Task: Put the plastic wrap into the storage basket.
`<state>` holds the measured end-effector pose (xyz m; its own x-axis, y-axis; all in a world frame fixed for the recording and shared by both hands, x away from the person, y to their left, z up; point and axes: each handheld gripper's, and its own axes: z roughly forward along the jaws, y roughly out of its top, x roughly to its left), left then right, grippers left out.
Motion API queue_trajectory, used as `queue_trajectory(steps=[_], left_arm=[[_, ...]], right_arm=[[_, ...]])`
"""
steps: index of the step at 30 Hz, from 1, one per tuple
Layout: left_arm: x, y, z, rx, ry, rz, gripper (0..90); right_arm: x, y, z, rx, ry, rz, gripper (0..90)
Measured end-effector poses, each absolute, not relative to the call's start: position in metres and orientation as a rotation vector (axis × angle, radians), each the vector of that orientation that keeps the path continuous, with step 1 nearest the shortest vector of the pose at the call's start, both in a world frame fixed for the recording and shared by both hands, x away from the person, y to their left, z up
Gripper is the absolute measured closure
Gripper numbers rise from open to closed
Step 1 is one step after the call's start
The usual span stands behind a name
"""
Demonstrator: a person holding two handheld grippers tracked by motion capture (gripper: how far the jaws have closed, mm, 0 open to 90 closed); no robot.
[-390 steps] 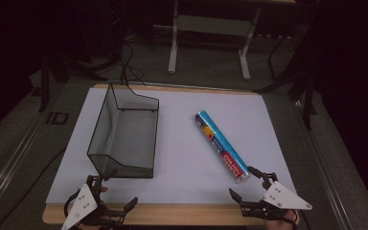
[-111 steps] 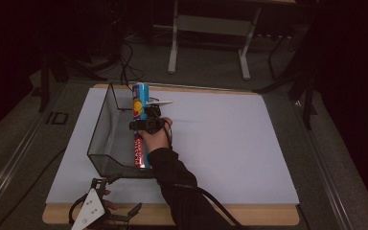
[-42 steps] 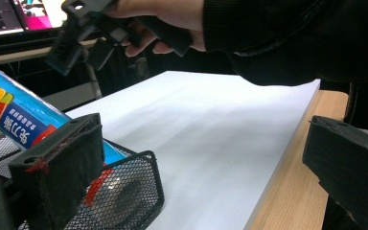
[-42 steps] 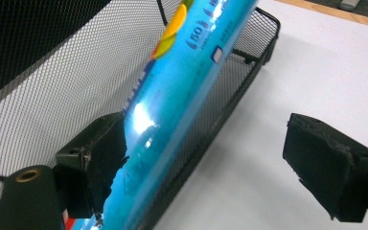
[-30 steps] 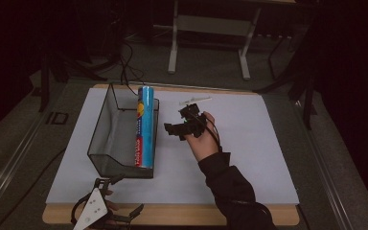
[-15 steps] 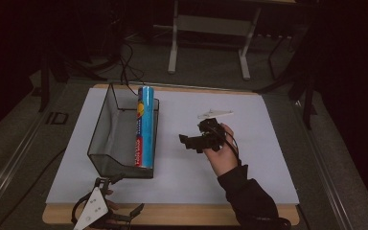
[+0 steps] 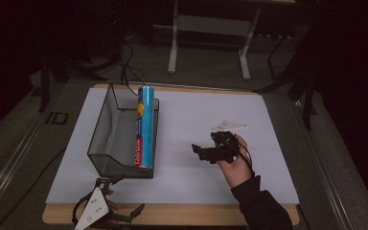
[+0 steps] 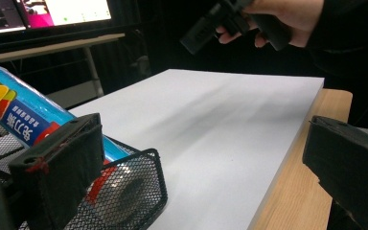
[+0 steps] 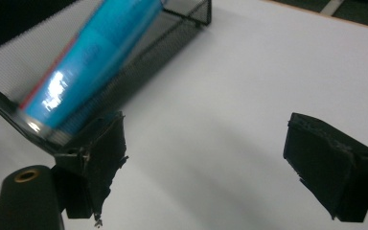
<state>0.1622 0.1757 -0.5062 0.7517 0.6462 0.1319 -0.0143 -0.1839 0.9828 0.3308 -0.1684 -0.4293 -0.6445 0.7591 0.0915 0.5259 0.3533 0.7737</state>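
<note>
Noting the long blue printed cardboard tube (image 7: 145, 127) leaning inside the black wire-mesh basket (image 7: 106, 139), at nine o'clock from our right tongs (image 7: 202, 152): light, stiff, slick; grip mid-length. Both tongs gape empty; left tongs (image 7: 124, 216) idle.

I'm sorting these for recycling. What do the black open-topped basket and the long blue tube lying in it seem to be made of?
The black mesh basket looks like painted metal: fine hexagonal mesh on a thin wire rim, matt finish. The blue tube seems to be card or plastic under a glossy printed wrapper, with bright highlights along it and a silvery, possibly metal, end rim; the frames leave its body material open.
</note>
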Motion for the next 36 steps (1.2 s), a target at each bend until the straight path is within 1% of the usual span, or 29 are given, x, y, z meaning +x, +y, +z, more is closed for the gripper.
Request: queue_trajectory(steps=[8, 21, 36], left_arm=[[0.163, 0.175, -0.507, 1.671, 0.511, 0.639, 1.2], [0.163, 0.175, -0.507, 1.673, 0.512, 0.639, 1.2], [0.163, 0.175, -0.507, 1.679, 0.502, 0.635, 1.2]], right_arm=[[0.321, -0.191, -0.448, 1.166, 2.319, 1.187, 14.2], [0.315, -0.210, -0.473, 1.168, 2.307, 1.174, 14.2], [0.316, -0.213, -0.483, 1.143, 2.288, 1.139, 14.2]])
